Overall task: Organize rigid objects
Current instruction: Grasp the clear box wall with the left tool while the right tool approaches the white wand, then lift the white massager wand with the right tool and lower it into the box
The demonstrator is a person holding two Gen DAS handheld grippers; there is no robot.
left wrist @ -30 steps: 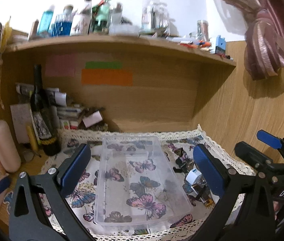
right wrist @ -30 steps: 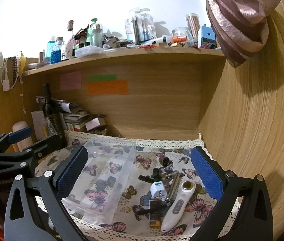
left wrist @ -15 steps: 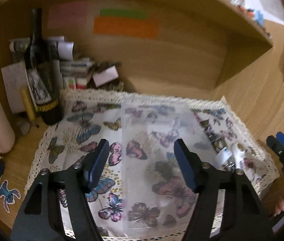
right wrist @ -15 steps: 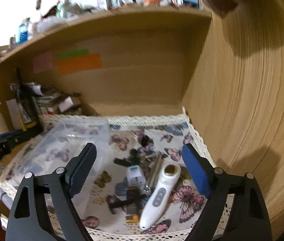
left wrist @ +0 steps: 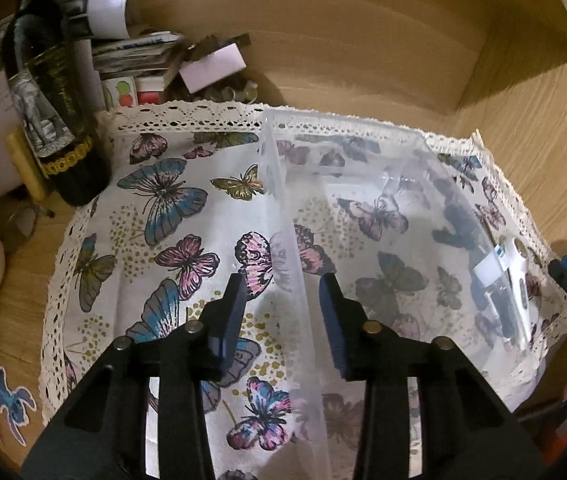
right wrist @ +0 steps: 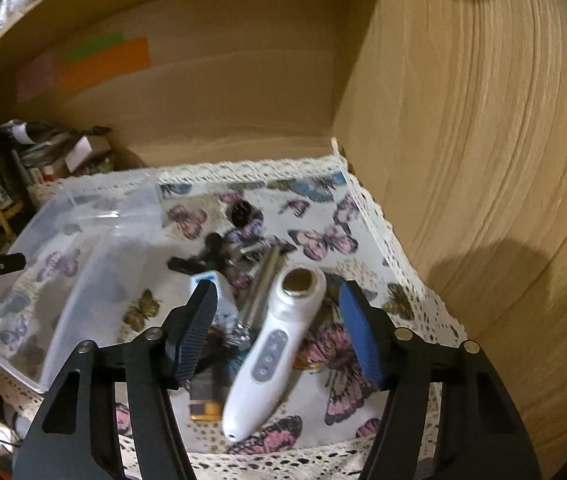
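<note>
We see a clear rectangular plastic bin resting on the butterfly-print, lace-edged cloth that covers the desk; nothing lies inside it, only the cloth pattern showing through its floor. The left gripper has its blue-padded fingers parted a little way on either side of the bin's left wall, one pad outside and one inside (whether either pad touches the plastic we cannot tell).

The right gripper is spread wide above the loose pile just beside the bin's right wall, holding nothing. Under it lies a white handheld device with grey buttons and a round metal head, pointing toward the desk's near edge. Beside it sit a small white cube charger, a silver metal tube, a yellow-and-black flat item partly covered by the gripper finger, and dark pieces too blurred to name.

At the desk's back left corner stand a dark wine bottle, its neck cut off, and stacked papers.
</note>
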